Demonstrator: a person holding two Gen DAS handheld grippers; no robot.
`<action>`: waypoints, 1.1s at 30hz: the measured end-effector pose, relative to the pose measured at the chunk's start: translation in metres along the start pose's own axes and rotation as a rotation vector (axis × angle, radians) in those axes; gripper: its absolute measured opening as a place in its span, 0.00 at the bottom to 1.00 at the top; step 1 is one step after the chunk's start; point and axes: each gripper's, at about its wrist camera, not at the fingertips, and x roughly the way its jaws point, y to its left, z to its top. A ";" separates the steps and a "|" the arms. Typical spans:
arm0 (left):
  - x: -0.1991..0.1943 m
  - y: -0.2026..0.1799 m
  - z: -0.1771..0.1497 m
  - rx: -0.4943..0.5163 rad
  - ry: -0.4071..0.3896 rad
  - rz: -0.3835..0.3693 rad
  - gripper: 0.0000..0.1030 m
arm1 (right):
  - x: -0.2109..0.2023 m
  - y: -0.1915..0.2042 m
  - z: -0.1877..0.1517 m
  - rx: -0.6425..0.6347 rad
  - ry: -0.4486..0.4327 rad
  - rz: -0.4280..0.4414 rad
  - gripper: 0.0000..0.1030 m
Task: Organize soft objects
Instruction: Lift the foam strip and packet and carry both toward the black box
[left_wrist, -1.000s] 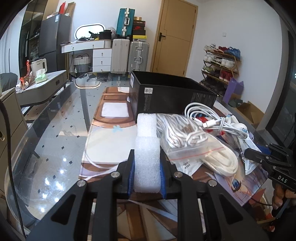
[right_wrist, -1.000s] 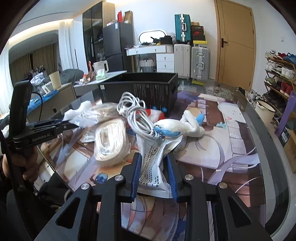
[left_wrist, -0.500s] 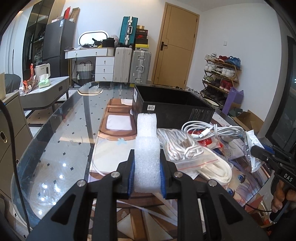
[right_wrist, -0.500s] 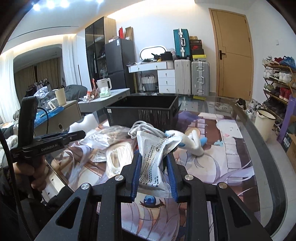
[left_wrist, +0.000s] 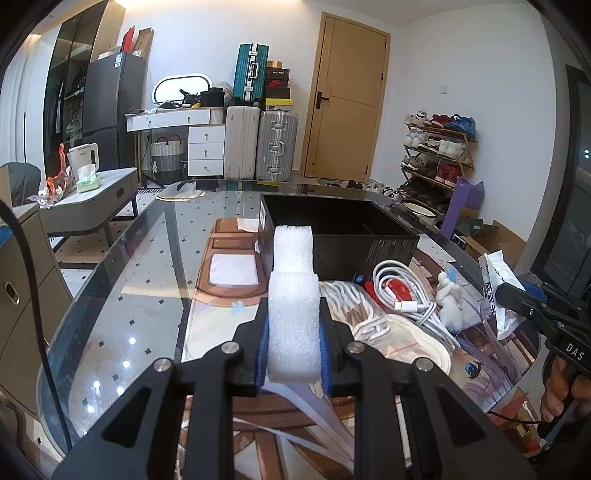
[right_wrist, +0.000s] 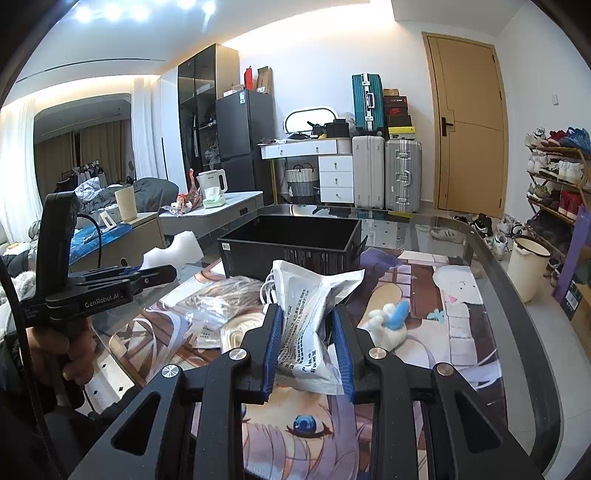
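Observation:
My left gripper (left_wrist: 293, 343) is shut on a white foam block (left_wrist: 293, 295) and holds it above the table, in front of the black open box (left_wrist: 332, 236). My right gripper (right_wrist: 308, 343) is shut on a white printed plastic packet (right_wrist: 306, 314), lifted above the table, with the black box (right_wrist: 291, 247) beyond it. The packet also shows in the left wrist view (left_wrist: 498, 284). A coil of white cable (left_wrist: 402, 291), a bagged white rope (left_wrist: 369, 321) and a small white-and-blue plush (right_wrist: 391, 321) lie on the table.
The glass table (left_wrist: 122, 295) carries an anime-print mat (right_wrist: 424, 369). Its curved edge runs on the right in the right wrist view. Suitcases, a dresser, a door and a shoe rack stand behind. A grey side table stands at the left.
Both grippers have risen from the table, each still holding its object. The packet has lifted off the pile. The cable coil and plush stay on the table.

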 end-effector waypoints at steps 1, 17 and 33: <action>0.000 -0.001 0.002 0.001 0.000 0.001 0.19 | 0.000 -0.001 0.001 0.000 -0.002 -0.001 0.27; 0.004 -0.015 0.031 0.038 -0.032 -0.011 0.19 | 0.015 -0.004 0.040 -0.001 -0.026 0.014 0.27; 0.029 -0.020 0.063 0.071 -0.040 -0.021 0.19 | 0.046 -0.007 0.073 -0.029 -0.027 0.028 0.27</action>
